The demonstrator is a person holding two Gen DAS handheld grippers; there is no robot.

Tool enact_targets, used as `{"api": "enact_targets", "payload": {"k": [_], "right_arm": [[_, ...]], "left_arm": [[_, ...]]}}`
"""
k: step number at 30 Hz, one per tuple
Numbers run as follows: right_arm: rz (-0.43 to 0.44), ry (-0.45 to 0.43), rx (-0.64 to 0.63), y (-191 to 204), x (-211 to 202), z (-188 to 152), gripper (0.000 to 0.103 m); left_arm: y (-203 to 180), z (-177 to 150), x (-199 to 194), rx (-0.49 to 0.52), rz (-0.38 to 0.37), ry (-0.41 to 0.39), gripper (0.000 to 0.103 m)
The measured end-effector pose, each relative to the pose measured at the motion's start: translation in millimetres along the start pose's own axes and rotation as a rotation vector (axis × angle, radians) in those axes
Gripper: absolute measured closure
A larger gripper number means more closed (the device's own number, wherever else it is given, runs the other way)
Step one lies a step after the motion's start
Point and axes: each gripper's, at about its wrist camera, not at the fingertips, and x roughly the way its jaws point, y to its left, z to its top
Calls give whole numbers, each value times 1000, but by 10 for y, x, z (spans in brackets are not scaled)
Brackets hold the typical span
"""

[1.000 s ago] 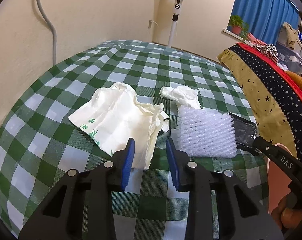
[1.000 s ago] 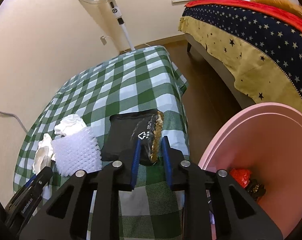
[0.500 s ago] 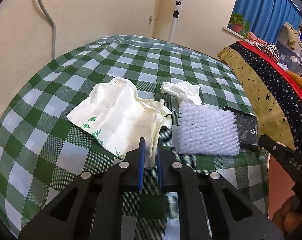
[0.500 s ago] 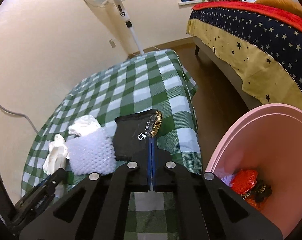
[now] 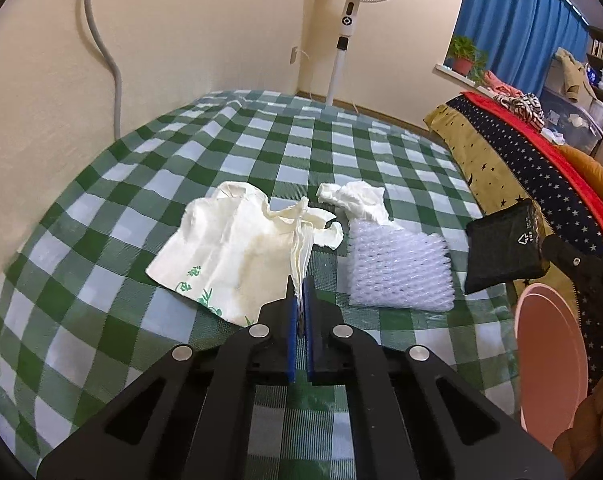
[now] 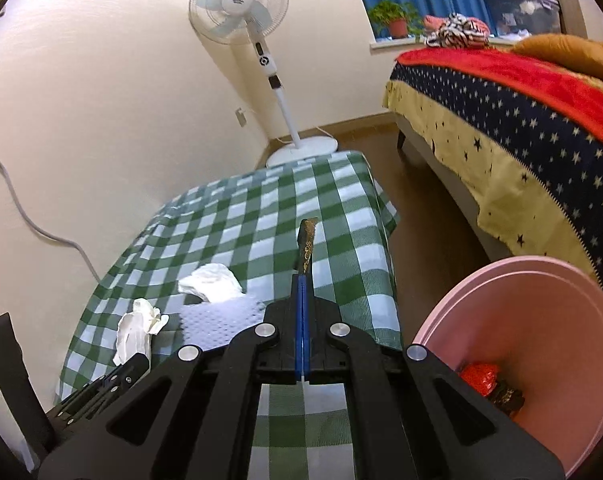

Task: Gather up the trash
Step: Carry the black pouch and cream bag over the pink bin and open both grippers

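left fingers pinched the cream bag on the worktop; right fingers clamped the black packet beside the bin.

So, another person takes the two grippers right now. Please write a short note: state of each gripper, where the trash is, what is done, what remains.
Left gripper: shut on the cream plastic bag, which mostly lies on the checked table.
Right gripper: shut on the black wrapper, lifted off the table beside the pink bin.
Done: red and dark trash lies in the bin.
Left: drop the wrapper and the bag, then collect the white foam net and crumpled tissue.
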Motion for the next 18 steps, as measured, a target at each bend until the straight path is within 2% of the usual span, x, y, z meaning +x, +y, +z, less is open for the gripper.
{"api": "enact_targets", "payload": {"k": [18], "right_arm": [[-59, -65, -111, 325, -621, -133, 103]], "left_arm": [[45, -99, -522, 22, -43, -65, 101]]}}
